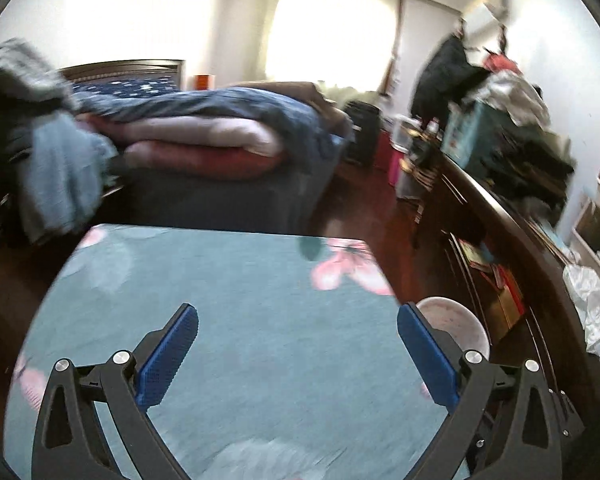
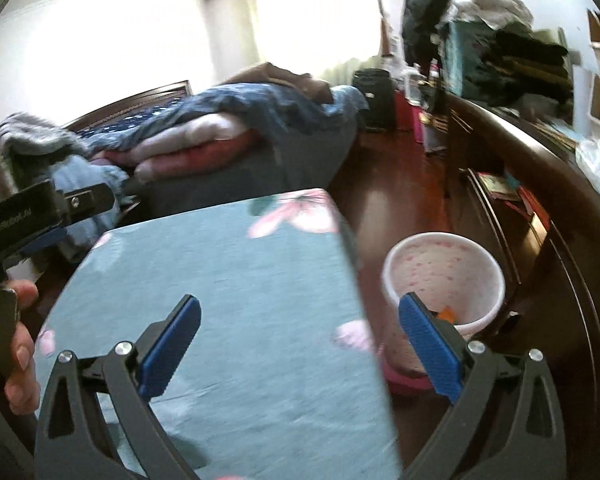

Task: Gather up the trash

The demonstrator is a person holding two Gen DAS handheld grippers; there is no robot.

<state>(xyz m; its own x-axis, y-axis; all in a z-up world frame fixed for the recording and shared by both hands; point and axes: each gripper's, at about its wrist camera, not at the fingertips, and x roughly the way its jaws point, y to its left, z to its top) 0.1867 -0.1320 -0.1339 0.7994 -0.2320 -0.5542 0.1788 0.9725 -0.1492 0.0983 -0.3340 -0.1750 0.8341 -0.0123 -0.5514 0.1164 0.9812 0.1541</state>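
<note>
Both claws gape wide and empty over the teal cloth (image 1: 236,320), the right gripper (image 2: 300,344) nearer the bin (image 2: 444,276) standing on its right, the left gripper (image 1: 298,354) farther.

Black-armed gripper (image 1: 298,350) with blue ribbed pads (image 1: 168,356), silver screws

Two grippers – left gripper (image 1: 298,344) and right gripper (image 2: 300,336), each with two blue pads, jaws wide, nothing between them. One teal flowered table (image 1: 236,320) under both. One white-and-pink bin (image 2: 444,276) just right of the right gripper, one orange scrap (image 2: 446,314) inside. One hand (image 2: 18,344) to its left. One bed (image 1: 204,136) ahead – one long dark dresser (image 1: 520,248) to the right.
</note>
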